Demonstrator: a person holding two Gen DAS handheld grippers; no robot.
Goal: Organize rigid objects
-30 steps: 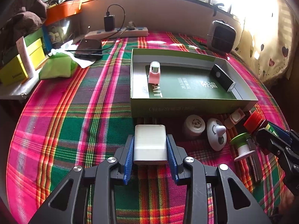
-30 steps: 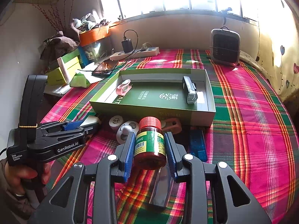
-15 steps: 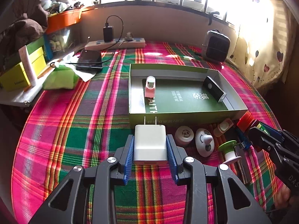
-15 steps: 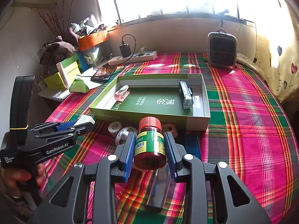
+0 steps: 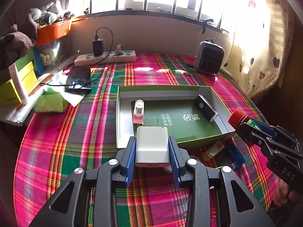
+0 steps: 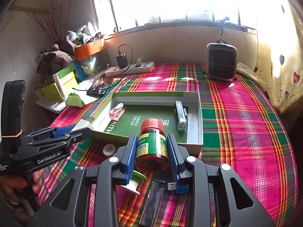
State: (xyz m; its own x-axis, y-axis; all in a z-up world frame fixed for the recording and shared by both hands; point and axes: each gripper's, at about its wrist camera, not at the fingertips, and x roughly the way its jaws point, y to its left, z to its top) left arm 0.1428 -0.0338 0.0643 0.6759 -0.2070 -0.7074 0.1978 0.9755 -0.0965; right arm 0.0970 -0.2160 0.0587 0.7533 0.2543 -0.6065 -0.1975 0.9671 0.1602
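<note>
While the left gripper (image 5: 152, 146) squeezes a white charger (image 5: 152, 144) with its prongs pointing to 12 o'clock, the right gripper (image 6: 152, 152) is clamped on a brown bottle (image 6: 152, 147) with a red cap. Both are held up over the near edge of the green box (image 5: 121, 113). Inside the box, a pink clip (image 5: 138, 111) lies at 9 o'clock and a black flashlight (image 5: 205, 107) at 3 o'clock. A blue USB stick (image 5: 235, 156) lies on the checked cloth (image 5: 56, 141) just below the box.
</note>
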